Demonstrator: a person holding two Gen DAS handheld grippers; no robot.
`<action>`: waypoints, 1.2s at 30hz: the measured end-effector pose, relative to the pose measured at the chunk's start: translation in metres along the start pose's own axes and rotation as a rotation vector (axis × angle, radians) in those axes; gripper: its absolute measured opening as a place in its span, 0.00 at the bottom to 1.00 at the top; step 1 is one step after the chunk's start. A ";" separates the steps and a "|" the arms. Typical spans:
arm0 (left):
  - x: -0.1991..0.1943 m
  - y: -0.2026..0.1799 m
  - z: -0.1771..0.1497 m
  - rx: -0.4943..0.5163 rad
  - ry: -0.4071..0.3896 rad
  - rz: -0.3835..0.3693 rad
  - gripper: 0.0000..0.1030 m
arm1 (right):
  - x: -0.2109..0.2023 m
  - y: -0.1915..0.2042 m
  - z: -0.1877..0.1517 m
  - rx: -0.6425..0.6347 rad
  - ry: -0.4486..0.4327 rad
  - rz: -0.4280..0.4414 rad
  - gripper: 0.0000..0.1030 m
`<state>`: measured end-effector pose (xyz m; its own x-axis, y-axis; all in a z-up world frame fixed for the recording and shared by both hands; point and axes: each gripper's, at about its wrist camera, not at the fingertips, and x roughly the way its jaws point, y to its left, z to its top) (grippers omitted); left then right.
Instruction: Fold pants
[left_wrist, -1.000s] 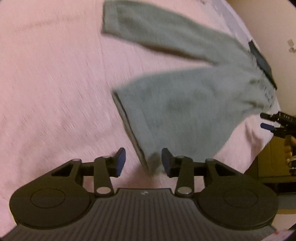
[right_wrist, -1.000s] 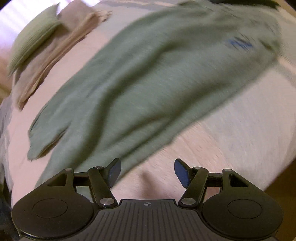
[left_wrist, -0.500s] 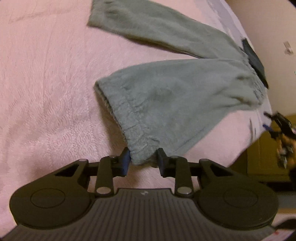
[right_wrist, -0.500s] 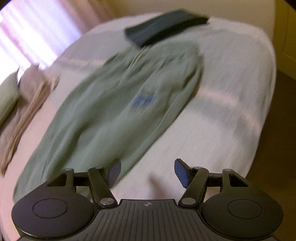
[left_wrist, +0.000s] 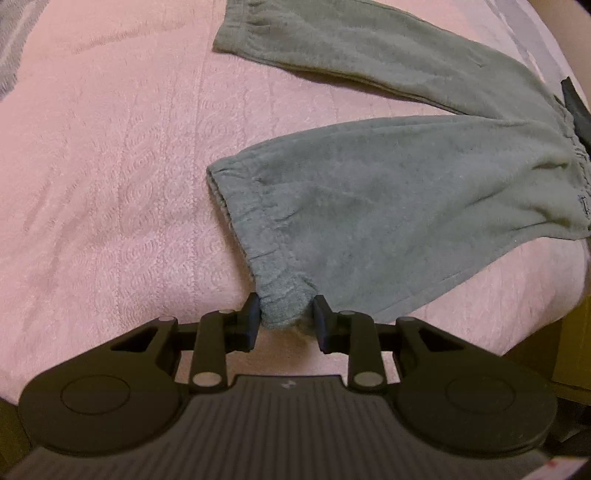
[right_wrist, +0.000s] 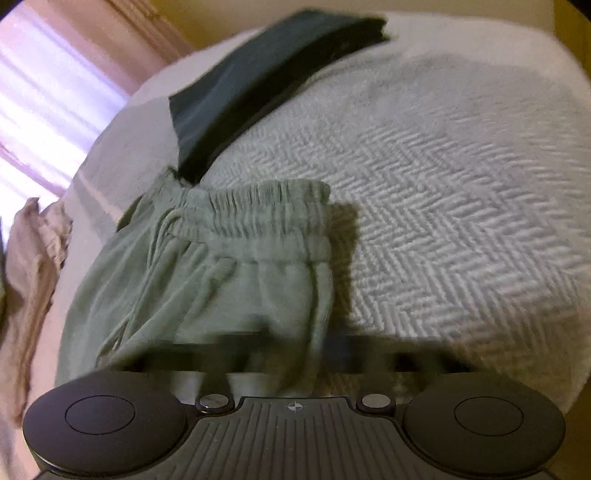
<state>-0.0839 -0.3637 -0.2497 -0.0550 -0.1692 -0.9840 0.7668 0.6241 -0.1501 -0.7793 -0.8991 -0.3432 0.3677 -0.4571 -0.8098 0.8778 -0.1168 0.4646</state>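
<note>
Left gripper (left_wrist: 285, 320): held low and level, its two dark fingers (left_wrist: 250, 322) drawn in on either side of a cuff corner of the pants (left_wrist: 388, 206), pads touching the fabric. Right gripper (right_wrist: 295, 350): fingers smeared by motion blur over the waistband side, so jaw spacing cannot be read. No hand or sleeve visible in either view.

The left wrist view looks down and forward from just above the pink quilted bedspread (left_wrist: 110, 184), close at a leg cuff of the grey-green fleece pants (left_wrist: 388, 206). The right wrist view faces their elastic waistband (right_wrist: 258, 210), near. Both views share the pants.
</note>
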 end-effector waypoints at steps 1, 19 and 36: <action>-0.007 -0.003 -0.001 0.007 -0.003 0.003 0.23 | -0.006 0.002 0.004 -0.018 0.014 -0.008 0.04; 0.027 0.011 -0.049 0.036 0.117 -0.035 0.26 | -0.073 0.047 -0.031 -0.320 -0.050 -0.328 0.47; -0.049 -0.006 0.104 0.233 -0.215 -0.077 0.25 | -0.058 0.204 -0.007 -0.645 -0.054 -0.016 0.48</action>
<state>-0.0191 -0.4387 -0.1908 -0.0016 -0.3821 -0.9241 0.8928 0.4157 -0.1735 -0.6193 -0.8903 -0.2038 0.3520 -0.5054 -0.7878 0.8973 0.4218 0.1302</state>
